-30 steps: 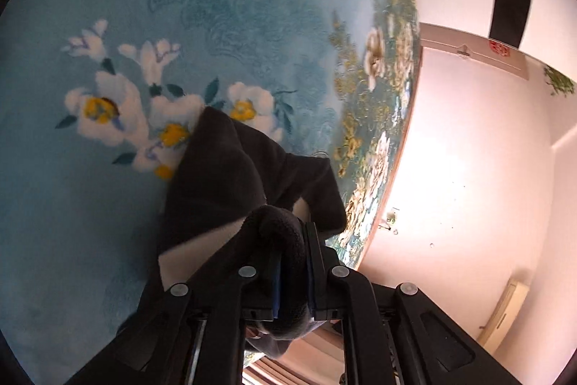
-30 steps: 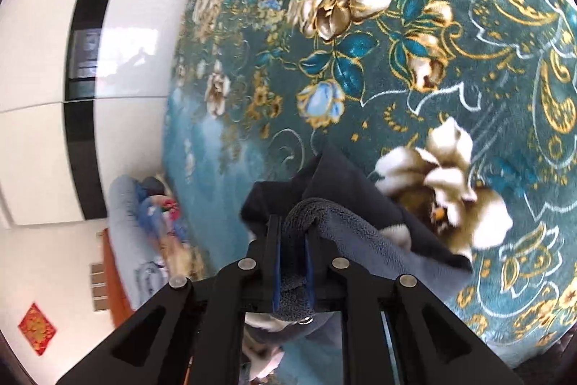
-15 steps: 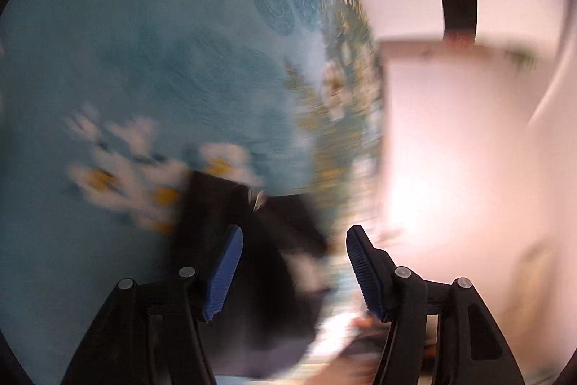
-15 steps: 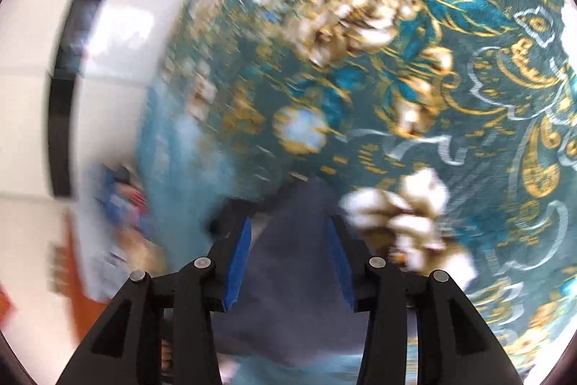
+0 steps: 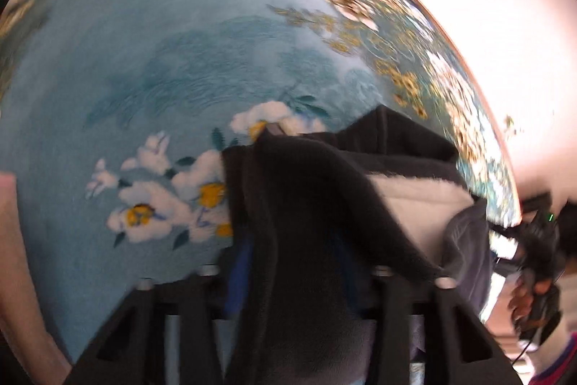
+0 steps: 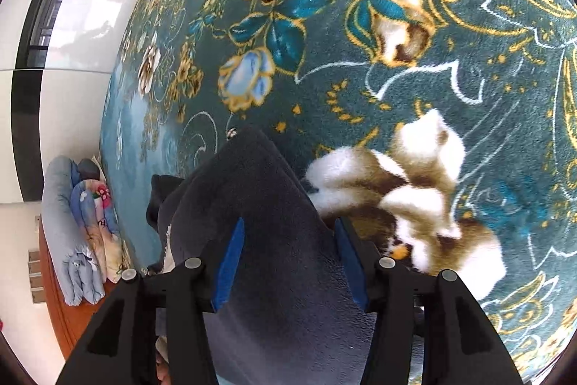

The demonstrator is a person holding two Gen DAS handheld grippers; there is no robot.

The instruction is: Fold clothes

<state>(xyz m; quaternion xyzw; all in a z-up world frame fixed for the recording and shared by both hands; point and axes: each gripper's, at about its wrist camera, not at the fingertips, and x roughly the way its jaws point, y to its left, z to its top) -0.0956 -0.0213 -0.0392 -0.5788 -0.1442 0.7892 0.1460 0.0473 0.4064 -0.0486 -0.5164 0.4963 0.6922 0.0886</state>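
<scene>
Both claws pinched the dark fleece garment (image 6: 267, 240) a second ago. The right claw (image 6: 288, 262) has just been opening: its blue pads stand clear, the cloth lying slack between them. The left claw (image 5: 292, 273) opened, then began closing; fleece drapes over its pads, so grip is unclear. The garment rests on the floral bed blanket (image 6: 450, 60), likely between folds. Rolled bedding (image 6: 72, 233) lies well apart.

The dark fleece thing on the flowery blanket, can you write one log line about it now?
step: fold | dark fleece garment on floral blanket | right gripper: open, opening, astride | left gripper: closing, cloth between fingers
</scene>
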